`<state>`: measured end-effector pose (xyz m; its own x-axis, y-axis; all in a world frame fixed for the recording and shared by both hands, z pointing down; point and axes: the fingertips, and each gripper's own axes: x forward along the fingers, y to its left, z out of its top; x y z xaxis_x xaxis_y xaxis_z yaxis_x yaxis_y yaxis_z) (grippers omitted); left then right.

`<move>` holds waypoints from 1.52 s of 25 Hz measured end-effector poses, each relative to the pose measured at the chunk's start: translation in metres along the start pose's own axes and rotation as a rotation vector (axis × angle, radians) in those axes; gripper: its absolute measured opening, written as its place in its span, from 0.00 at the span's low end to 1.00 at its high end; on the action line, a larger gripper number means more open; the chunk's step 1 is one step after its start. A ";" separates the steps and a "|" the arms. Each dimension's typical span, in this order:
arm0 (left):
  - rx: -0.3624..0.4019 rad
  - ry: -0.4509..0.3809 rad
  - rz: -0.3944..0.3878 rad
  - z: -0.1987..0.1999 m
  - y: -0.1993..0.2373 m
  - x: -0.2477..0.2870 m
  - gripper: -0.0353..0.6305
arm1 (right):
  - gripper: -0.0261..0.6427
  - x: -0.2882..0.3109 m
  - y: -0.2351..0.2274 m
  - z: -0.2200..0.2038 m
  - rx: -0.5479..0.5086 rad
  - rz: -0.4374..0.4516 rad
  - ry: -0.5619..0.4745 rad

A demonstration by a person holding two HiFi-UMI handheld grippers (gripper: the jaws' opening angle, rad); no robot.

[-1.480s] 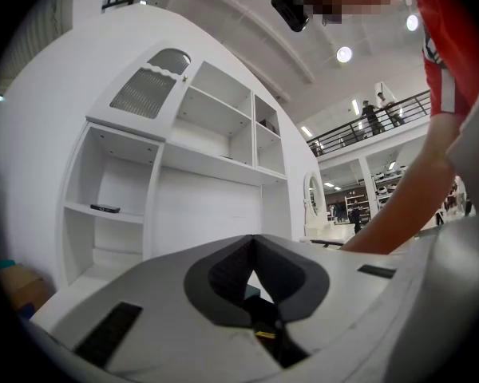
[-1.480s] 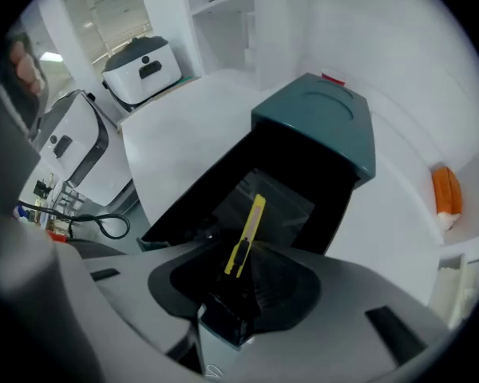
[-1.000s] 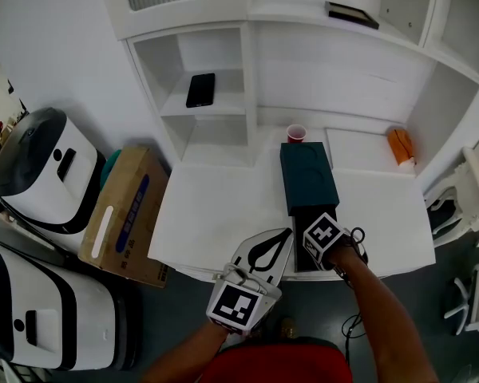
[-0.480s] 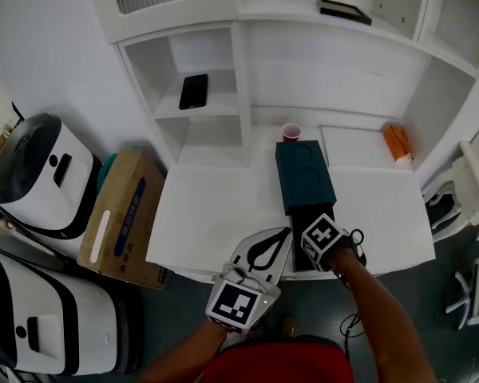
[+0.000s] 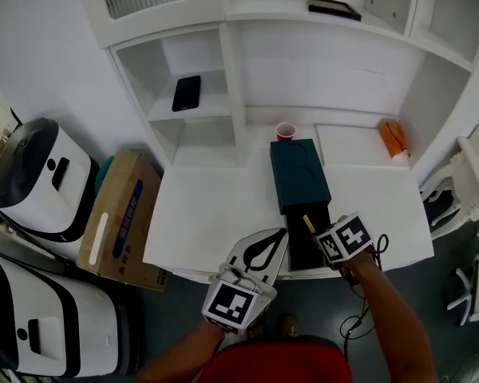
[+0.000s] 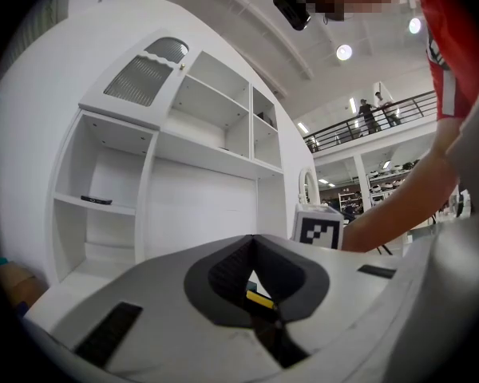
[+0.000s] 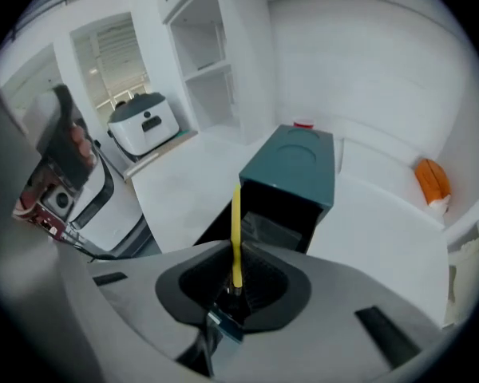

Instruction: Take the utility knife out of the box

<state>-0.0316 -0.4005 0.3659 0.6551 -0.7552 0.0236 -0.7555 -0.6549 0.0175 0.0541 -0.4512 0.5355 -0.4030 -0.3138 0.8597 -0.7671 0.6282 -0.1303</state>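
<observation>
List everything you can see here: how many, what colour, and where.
box: 1, teal, on white table, black drawer out
utility knife: 1, yellow, in right gripper, over the drawer
cup: 1, red, behind the box
object: 1, orange, far right, by the wall
flat device: 1, black, left shelf
cardboard box: 1, brown, floor left
machines: 2, white and black, floor left
left gripper: 1, grey, shut, empty
right gripper: 1, grey, just closed on the utility knife
</observation>
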 end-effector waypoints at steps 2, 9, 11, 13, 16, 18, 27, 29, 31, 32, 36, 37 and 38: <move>0.015 -0.011 0.000 0.001 0.000 0.001 0.11 | 0.13 -0.021 0.002 0.013 0.011 0.009 -0.121; 0.007 -0.002 0.002 0.013 -0.010 0.003 0.11 | 0.13 -0.099 0.035 0.051 0.017 0.092 -0.599; 0.011 -0.008 0.000 0.018 -0.014 0.002 0.11 | 0.13 -0.120 0.050 0.057 -0.001 0.109 -0.710; 0.014 -0.015 0.002 0.025 -0.017 0.001 0.11 | 0.13 -0.143 0.062 0.063 -0.018 0.118 -0.814; 0.023 -0.035 0.006 0.036 -0.022 -0.001 0.11 | 0.13 -0.173 0.076 0.067 -0.048 0.115 -0.944; 0.032 -0.042 0.006 0.043 -0.024 -0.003 0.11 | 0.13 -0.187 0.083 0.068 -0.073 0.110 -1.004; 0.046 -0.045 0.000 0.051 -0.035 -0.006 0.11 | 0.13 -0.218 0.088 0.065 -0.157 0.048 -1.140; 0.045 -0.046 0.000 0.051 -0.036 -0.006 0.11 | 0.13 -0.220 0.087 0.065 -0.166 0.038 -1.152; 0.043 -0.044 0.002 0.050 -0.036 -0.007 0.11 | 0.13 -0.221 0.087 0.065 -0.168 0.032 -1.158; 0.042 -0.042 0.003 0.050 -0.035 -0.007 0.11 | 0.13 -0.220 0.087 0.065 -0.168 0.030 -1.158; 0.042 -0.038 0.006 0.048 -0.035 -0.008 0.11 | 0.13 -0.217 0.089 0.064 -0.170 0.027 -1.152; 0.042 -0.038 0.006 0.048 -0.035 -0.009 0.11 | 0.13 -0.217 0.090 0.064 -0.171 0.028 -1.153; 0.042 -0.038 0.006 0.048 -0.035 -0.009 0.11 | 0.13 -0.217 0.090 0.065 -0.172 0.029 -1.154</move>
<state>-0.0107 -0.3723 0.3173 0.6510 -0.7589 -0.0141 -0.7590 -0.6506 -0.0242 0.0401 -0.3723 0.3052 -0.7018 -0.7033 -0.1132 -0.7081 0.7061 0.0025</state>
